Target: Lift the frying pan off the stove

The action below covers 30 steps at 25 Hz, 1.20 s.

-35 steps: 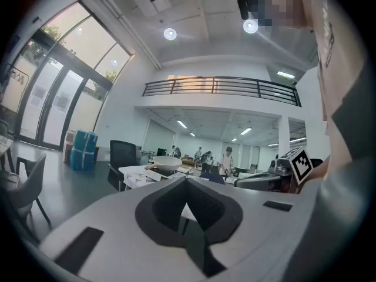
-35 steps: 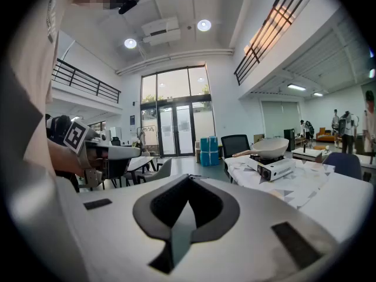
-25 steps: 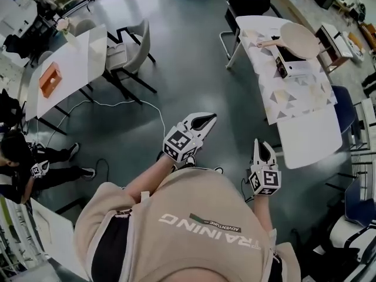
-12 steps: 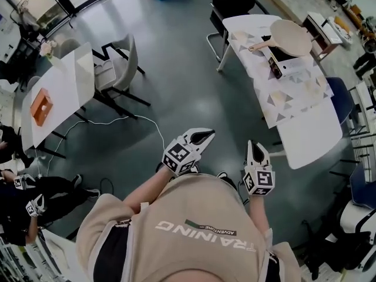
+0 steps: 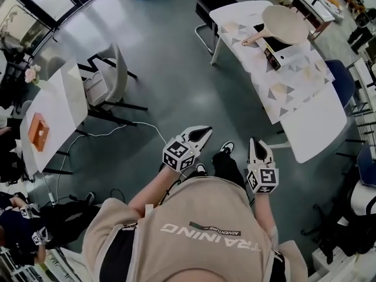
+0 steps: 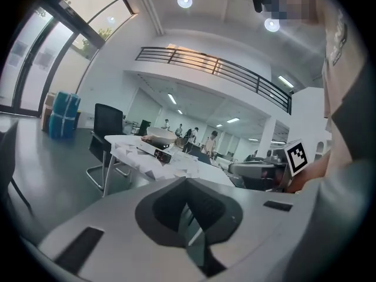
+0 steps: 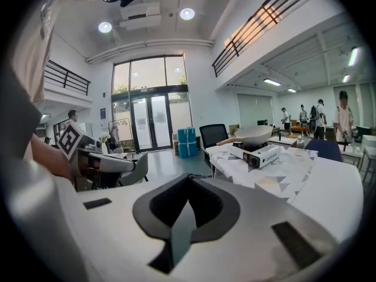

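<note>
**We are standing well back from the table, both grippers closed and empty.**

We are holding the left gripper [image 5: 205, 131] and the right gripper [image 5: 257, 141] low in front of us, each with its jaws pressed together on nothing. The frying pan [image 5: 285, 23] is sitting on the stove [image 5: 269, 54] at the far end of the table [image 5: 308, 119], far and to the right, well apart from both grippers. Its handle [image 5: 254, 39] is sticking out leftward and slightly nearer. The right gripper is lying nearer to it, so we are judging that arm better placed to come in along the handle's length.
</note>
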### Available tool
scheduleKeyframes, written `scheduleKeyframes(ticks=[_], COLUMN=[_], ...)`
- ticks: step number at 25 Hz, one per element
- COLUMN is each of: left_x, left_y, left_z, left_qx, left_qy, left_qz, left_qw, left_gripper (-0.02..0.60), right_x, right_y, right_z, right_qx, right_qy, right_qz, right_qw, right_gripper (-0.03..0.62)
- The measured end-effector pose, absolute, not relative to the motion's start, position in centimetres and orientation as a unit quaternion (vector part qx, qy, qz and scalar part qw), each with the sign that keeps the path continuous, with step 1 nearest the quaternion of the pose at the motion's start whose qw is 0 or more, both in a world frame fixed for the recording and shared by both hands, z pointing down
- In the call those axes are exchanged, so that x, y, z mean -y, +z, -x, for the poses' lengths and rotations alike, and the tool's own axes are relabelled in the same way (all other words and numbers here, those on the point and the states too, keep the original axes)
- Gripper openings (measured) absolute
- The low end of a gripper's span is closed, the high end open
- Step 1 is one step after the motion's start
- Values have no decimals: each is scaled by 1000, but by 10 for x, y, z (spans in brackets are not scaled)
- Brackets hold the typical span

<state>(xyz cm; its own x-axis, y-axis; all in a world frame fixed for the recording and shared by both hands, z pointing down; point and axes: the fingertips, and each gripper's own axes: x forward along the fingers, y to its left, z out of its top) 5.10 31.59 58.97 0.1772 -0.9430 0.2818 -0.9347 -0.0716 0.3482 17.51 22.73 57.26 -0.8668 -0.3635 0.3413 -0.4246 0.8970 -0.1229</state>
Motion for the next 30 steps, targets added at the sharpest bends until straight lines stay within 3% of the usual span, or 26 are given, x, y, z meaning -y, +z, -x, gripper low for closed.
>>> scheduleKeyframes(ticks=[15, 22, 30], left_x=[-157, -82, -48], left_y=[562, 550, 568], left_z=[12, 10, 26], left_qx=[650, 633, 628], left_qy=[69, 92, 93], left_qz=[-729, -748, -745], left_qw=[201, 179, 206], left_gripper=[2, 2, 2], right_x=[-61, -4, 21], right_y=[583, 601, 623], right_z=[-88, -74, -73], right_qx=[975, 974, 966], right_qy=[100, 119, 144], right_qz=[-156, -146, -149], right_qw=[124, 128, 155], right_gripper=[5, 5, 5])
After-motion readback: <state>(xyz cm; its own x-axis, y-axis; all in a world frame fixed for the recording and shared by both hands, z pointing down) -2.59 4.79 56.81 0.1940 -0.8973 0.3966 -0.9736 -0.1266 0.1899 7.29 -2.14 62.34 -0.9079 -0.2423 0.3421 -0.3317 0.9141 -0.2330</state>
